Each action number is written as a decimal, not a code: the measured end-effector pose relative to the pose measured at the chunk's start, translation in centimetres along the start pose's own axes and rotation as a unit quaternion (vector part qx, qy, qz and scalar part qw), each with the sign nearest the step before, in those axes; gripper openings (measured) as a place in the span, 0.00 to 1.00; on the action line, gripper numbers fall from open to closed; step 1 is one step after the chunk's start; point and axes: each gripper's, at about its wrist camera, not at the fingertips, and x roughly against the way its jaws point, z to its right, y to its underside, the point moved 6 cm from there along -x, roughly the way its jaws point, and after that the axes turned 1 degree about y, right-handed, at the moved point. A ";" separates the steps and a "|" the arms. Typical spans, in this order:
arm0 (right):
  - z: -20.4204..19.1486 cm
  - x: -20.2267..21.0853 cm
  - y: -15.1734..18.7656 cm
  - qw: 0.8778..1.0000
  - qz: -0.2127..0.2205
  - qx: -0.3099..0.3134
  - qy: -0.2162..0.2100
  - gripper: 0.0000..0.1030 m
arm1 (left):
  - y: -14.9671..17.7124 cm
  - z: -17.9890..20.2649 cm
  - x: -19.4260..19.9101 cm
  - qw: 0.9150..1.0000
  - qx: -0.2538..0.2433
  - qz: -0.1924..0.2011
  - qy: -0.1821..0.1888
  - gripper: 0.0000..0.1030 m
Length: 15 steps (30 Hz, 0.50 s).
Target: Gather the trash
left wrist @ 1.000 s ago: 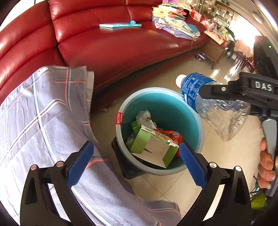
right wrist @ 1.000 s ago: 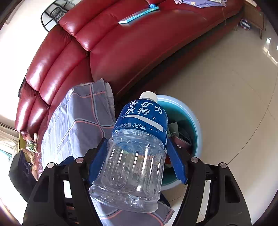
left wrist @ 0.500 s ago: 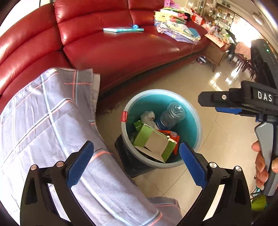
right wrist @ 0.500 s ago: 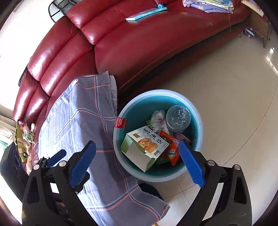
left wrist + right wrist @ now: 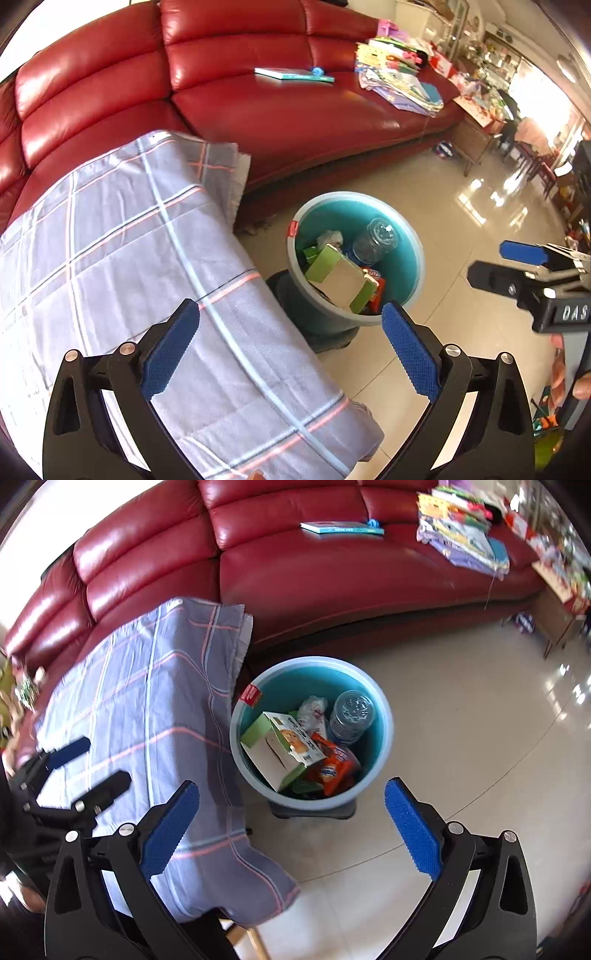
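In the teal bin (image 5: 382, 716), bottle (image 5: 351, 712) neck-down, cap hidden, wrappers half-buried

Clear bottle (image 5: 375, 240) in teal bin (image 5: 413, 258) beside green box (image 5: 332, 273)

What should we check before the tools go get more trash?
1. Clear bottle is inside the blue bin, base up: ok.
2. Right tool is empty; its jaws have just been opening and nothing sits between them: ok.
3. Left tool is open and empty: ok.
4. Bin stands upright on the floor beside the checked cloth: ok.
5. Room left in the bin: the green box and orange wrapper pile up close to the rim: cannot tell.
6. More trash to collect nearby: none clearly in view: cannot tell.
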 end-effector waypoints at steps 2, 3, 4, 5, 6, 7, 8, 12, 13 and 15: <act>-0.6 0.7 0.8 1.000 0.005 0.022 0.010 0.94 | 0.6 -0.4 0.6 1.000 0.011 0.003 0.001 0.96; -0.9 0.9 1.2 0.999 0.005 0.030 0.014 0.94 | 1.0 -0.6 0.9 1.000 0.017 0.003 0.000 0.96; -1.2 1.2 1.6 0.999 0.006 0.037 0.014 0.94 | 1.3 -0.8 1.1 1.000 0.023 0.003 -0.002 0.96; -1.4 1.4 1.9 0.999 0.007 0.041 0.013 0.94 | 1.5 -1.0 1.2 1.000 0.027 0.002 -0.003 0.96; -1.6 1.7 2.2 0.999 0.009 0.046 0.013 0.94 | 1.9 -1.0 1.5 1.000 0.031 0.002 -0.003 0.96; -1.8 1.9 2.5 0.999 0.010 0.050 0.013 0.94 | 2.2 -1.1 1.8 0.999 0.032 0.004 -0.008 0.96; -1.9 2.0 2.8 0.998 0.011 0.053 0.011 0.94 | 2.5 -1.2 2.0 0.999 0.033 0.006 -0.012 0.96; -2.5 2.4 3.9 0.998 0.011 0.063 0.004 0.94 | 3.7 -1.4 3.0 0.999 0.040 0.007 -0.021 0.96; -2.7 2.4 4.1 0.998 0.012 0.065 0.002 0.94 | 4.0 -1.5 3.2 0.999 0.042 0.009 -0.023 0.96; -3.0 2.5 4.6 0.997 0.013 0.070 0.005 0.94 | 4.5 -1.6 3.5 0.999 0.042 0.012 -0.030 0.96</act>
